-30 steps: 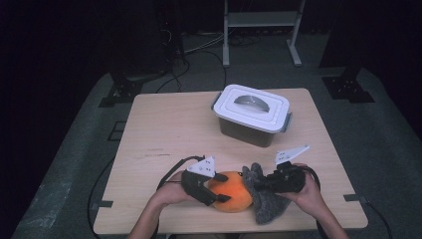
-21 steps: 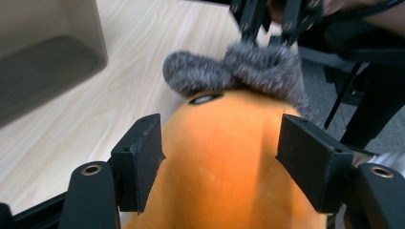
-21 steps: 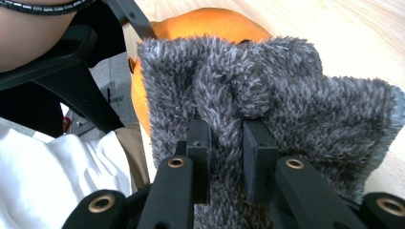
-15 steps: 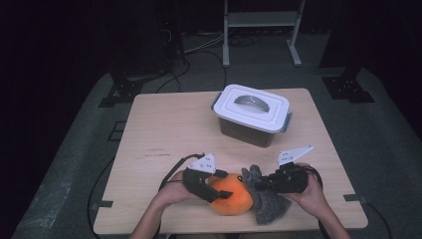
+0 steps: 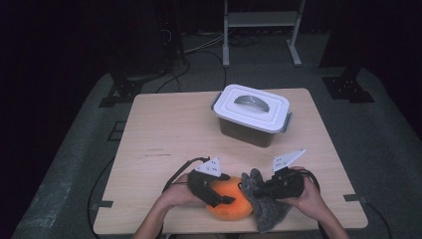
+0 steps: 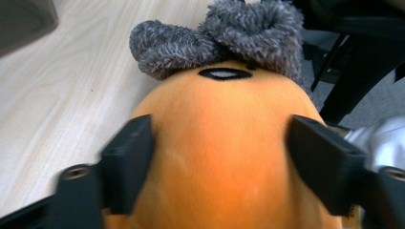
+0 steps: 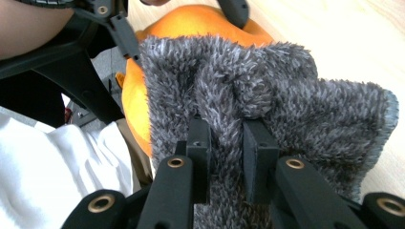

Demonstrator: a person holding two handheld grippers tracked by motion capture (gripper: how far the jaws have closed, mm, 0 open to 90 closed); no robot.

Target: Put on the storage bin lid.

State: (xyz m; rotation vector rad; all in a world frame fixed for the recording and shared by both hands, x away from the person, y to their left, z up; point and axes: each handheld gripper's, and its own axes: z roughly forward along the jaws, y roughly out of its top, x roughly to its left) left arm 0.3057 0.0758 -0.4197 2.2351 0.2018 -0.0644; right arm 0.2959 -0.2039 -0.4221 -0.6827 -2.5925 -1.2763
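Note:
An orange plush toy (image 5: 230, 199) lies near the table's front edge, with a grey fuzzy cloth (image 5: 264, 209) against its right side. My left gripper (image 5: 215, 193) is closed around the toy's body; in the left gripper view both jaws press the orange plush (image 6: 219, 148) and the grey cloth (image 6: 224, 33) sits beyond an embroidered black eye. My right gripper (image 5: 259, 190) pinches a fold of the cloth; in the right gripper view its jaws squeeze the grey cloth (image 7: 267, 105) with the orange toy (image 7: 191, 24) behind.
A white-lidded grey box (image 5: 253, 113) stands at the back right of the wooden table (image 5: 169, 134). Cables trail off the table's front left. A white sleeve (image 7: 57, 171) lies close below the right gripper. Dark floor and stands surround the table.
Both grippers and the toy have shifted slightly; the holds on the toy and the cloth stay the same.

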